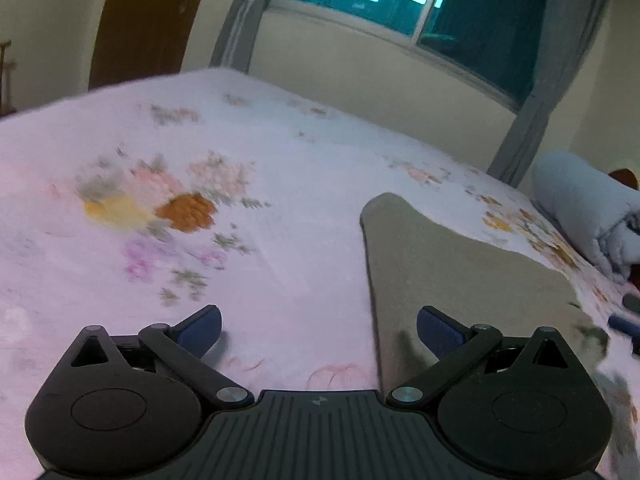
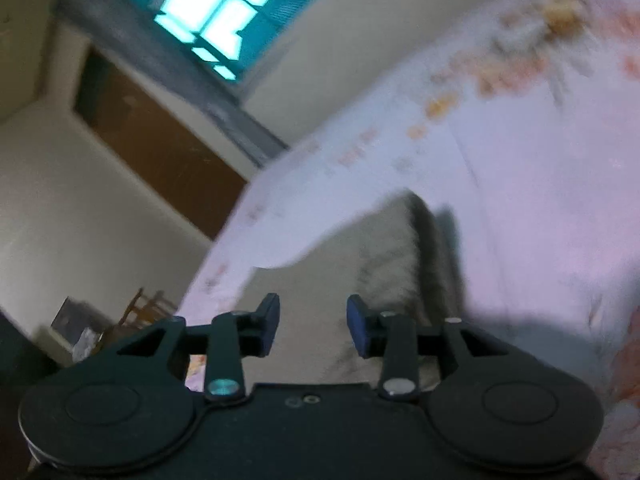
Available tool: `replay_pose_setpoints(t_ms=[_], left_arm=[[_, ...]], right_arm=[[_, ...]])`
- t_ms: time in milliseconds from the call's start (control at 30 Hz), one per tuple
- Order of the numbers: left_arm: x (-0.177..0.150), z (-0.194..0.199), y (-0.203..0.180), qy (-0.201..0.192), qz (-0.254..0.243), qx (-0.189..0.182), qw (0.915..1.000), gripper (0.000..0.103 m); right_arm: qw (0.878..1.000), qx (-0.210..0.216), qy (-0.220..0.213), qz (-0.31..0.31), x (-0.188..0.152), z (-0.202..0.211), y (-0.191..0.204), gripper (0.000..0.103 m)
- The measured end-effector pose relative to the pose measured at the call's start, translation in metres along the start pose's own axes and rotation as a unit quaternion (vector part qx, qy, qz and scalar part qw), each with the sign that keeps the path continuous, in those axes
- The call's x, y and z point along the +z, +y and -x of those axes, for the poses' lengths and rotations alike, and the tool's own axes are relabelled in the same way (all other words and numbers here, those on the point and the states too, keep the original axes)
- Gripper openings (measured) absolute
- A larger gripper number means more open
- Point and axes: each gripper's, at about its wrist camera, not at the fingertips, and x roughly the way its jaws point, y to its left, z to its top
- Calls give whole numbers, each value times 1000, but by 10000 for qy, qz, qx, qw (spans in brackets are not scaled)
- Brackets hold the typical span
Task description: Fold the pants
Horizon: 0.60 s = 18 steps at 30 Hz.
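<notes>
Fingers of left gripper and right gripper: both spread, grasping nothing; beige pants, lower right on floral bed, lie flat in a partly folded slab; further folds apparently remain.

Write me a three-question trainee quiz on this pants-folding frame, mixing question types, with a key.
1. True or false: the left gripper is clamped on the pants.
2. Multiple choice: the pants lie on A) a wooden floor, B) a floral bedsheet, C) a chair.
3. Fill in: in the right wrist view, the right gripper has its jaws ____ with nothing between the pads.

Key:
1. False: its jaws stand wide apart and hold nothing.
2. B
3. Open: the beige fabric lies beyond them, not pinched.
</notes>
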Motion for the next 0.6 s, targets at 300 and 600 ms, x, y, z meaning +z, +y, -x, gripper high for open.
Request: replay_pose_setpoints(t_ms=[300,600], left_arm=[[-35,-5,-27,901,-1260,135,9878,103],[-39,0,-6,601,-321,420,9968,103]], right_arm=[[10000,43,-58,-52,-17,33,10,37],[9989,-244,-304,-248,-38,99,-5,45]])
